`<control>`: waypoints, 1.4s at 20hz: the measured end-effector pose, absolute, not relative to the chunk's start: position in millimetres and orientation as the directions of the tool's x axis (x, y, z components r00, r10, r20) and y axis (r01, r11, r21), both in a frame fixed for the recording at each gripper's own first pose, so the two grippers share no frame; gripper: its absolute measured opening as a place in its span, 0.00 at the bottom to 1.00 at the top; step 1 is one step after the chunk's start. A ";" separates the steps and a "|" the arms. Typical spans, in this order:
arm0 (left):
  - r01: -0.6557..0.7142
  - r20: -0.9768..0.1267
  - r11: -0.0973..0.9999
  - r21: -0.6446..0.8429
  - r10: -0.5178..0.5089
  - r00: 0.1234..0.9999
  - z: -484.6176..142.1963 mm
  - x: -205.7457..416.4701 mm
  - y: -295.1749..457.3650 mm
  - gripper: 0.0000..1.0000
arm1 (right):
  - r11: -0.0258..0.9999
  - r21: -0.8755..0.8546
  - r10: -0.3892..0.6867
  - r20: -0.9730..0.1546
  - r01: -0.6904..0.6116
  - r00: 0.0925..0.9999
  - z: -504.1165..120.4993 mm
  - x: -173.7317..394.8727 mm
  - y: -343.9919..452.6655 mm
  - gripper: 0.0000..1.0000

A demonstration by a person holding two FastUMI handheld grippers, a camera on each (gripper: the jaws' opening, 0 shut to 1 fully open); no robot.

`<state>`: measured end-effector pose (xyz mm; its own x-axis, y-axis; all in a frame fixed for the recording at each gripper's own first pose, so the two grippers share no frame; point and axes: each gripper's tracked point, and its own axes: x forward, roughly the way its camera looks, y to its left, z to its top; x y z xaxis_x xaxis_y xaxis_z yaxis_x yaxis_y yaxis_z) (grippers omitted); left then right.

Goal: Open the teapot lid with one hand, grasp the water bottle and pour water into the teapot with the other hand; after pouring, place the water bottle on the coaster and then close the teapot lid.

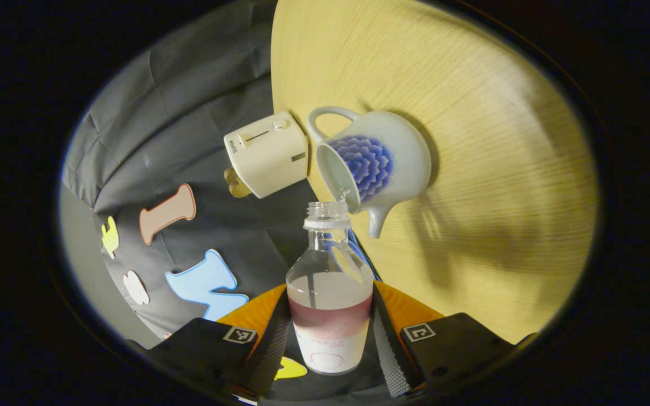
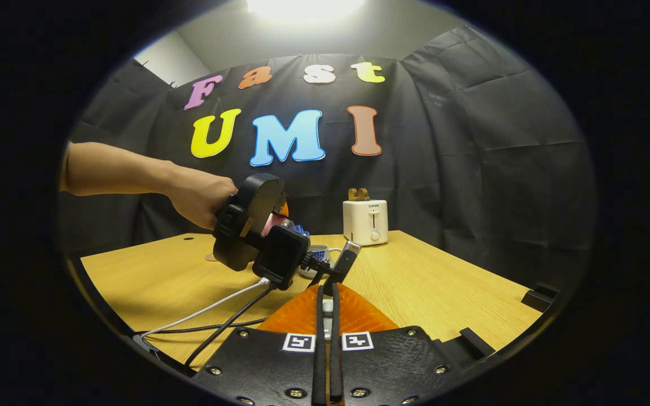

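Note:
My left gripper (image 1: pixel 330 316) is shut on a clear water bottle (image 1: pixel 330 293) with a white and pink label, uncapped and tipped over. The bottle's mouth lies at the open top of a white teapot (image 1: pixel 378 160) with a blue flower pattern, and a thin trickle of water runs in. In the right gripper view a hand holds the left gripper (image 2: pixel 288 225) over the teapot (image 2: pixel 320 252), which is mostly hidden. My right gripper (image 2: pixel 328 304) hangs above the table, shut on a thin white piece that looks like the teapot lid (image 2: pixel 328 307). A tan coaster (image 2: pixel 210 257) peeks out behind the hand.
A cream toaster (image 1: pixel 266 155) (image 2: pixel 365 221) with toast in it stands right beside the teapot at the back of the wooden table (image 2: pixel 443 282). White and black cables (image 2: pixel 218 316) trail from the left gripper across the table's front left.

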<state>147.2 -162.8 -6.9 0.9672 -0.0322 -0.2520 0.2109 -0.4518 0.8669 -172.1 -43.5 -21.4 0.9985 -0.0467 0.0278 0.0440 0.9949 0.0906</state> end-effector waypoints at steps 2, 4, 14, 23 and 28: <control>0.197 -0.242 -0.479 0.855 -0.033 0.970 -7.0 144.9 -166.8 0.84 | 0.995 0.091 -0.048 0.029 0.046 0.998 -21.1 -171.7 -43.5 0.03; 0.184 -0.232 -0.496 0.848 -0.037 0.972 -6.8 142.6 -169.3 0.84 | 0.995 0.092 -0.048 0.030 0.045 0.998 -21.2 -172.5 -44.2 0.03; 0.188 -0.236 -0.551 0.813 -0.016 0.972 -5.4 139.4 -172.6 0.84 | 0.995 0.094 -0.048 0.033 0.044 0.998 -20.7 -172.6 -43.8 0.03; 0.189 -0.229 -0.600 0.778 0.009 0.973 -1.4 136.1 -174.8 0.84 | 0.995 0.092 -0.048 0.033 0.045 0.998 -20.6 -173.6 -43.8 0.03; 0.180 -0.222 -0.625 0.760 0.012 0.975 1.4 134.8 -176.7 0.84 | 0.994 0.093 -0.050 0.029 0.047 0.998 -21.8 -173.1 -45.0 0.03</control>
